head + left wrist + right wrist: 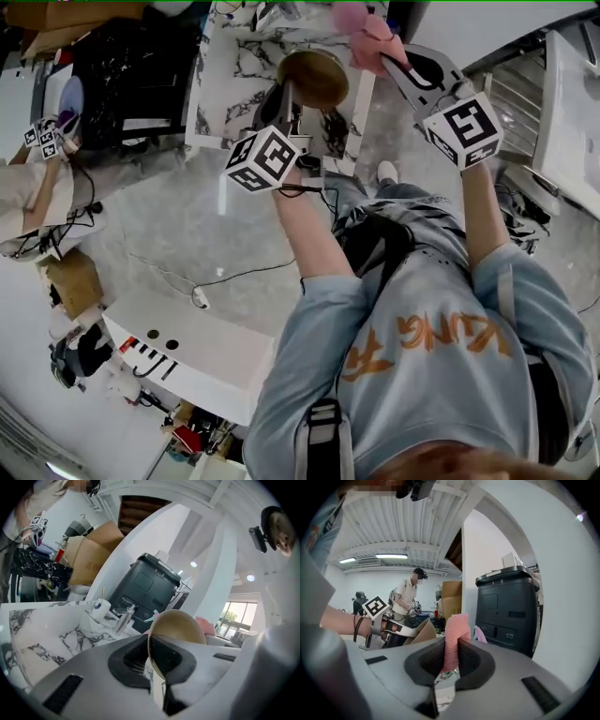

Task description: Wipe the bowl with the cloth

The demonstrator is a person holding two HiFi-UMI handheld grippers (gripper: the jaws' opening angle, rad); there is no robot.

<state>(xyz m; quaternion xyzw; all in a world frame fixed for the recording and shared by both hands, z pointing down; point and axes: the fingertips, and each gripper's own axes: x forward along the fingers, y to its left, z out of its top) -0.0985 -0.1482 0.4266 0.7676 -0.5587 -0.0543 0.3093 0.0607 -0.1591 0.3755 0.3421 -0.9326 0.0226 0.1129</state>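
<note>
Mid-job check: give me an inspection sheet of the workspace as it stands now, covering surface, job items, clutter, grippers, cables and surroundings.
Surface: white marble table with dark veins.
Job's things: golden bowl, held tilted on its edge; pink cloth close beside it, contact unclear.
Clutter: white cup and shiny metal fixture on the table.
Grippers: left gripper shut on the bowl's rim; right gripper shut on the cloth.
Cables: thin cable lying on the floor.
Surroundings: black bin, cardboard boxes, another person standing farther off.
</note>
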